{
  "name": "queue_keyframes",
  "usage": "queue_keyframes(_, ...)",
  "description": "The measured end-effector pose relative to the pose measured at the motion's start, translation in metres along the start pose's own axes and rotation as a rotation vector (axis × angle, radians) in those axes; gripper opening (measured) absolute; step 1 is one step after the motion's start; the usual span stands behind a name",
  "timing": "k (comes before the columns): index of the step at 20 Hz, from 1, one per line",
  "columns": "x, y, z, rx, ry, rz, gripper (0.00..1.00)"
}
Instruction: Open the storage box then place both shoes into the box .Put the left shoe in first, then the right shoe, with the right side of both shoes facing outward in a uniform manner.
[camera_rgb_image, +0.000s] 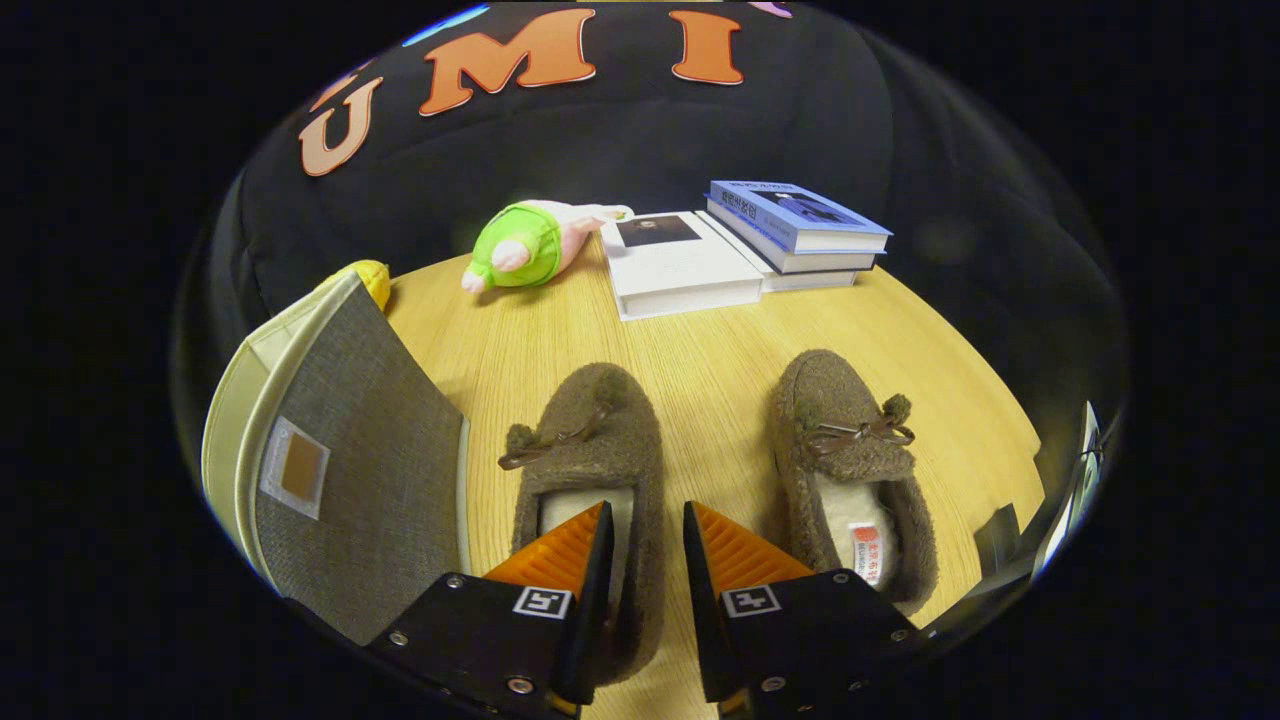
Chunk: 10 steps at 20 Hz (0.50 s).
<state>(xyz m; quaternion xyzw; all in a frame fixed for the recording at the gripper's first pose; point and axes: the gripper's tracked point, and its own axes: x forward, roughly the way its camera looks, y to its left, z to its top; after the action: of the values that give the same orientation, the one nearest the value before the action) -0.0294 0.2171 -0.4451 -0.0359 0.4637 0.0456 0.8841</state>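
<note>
Ribbed orange claw (645, 530) astride fuzzy left shoe (590, 470) rim.

Tool (645, 520) pointing toward 12 o'clock, angled down. Two orange ribbed fingers (560, 550) parted by a narrow gap, gripping nothing, tips level with each other. Black finger mounts at 6 o'clock, each bearing a square marker.
</note>
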Motion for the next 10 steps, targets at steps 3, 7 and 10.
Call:
queue_keyframes(3, 0.009, 0.0, -0.01, 0.032, 0.033, 0.009, 0.34)
queue_keyframes(7, 0.014, 0.005, -0.009, 0.142, 0.05, 0.046, 0.19)
queue_keyframes(10, 0.015, -0.002, -0.007, 0.202, 0.045, 0.04, 0.03)
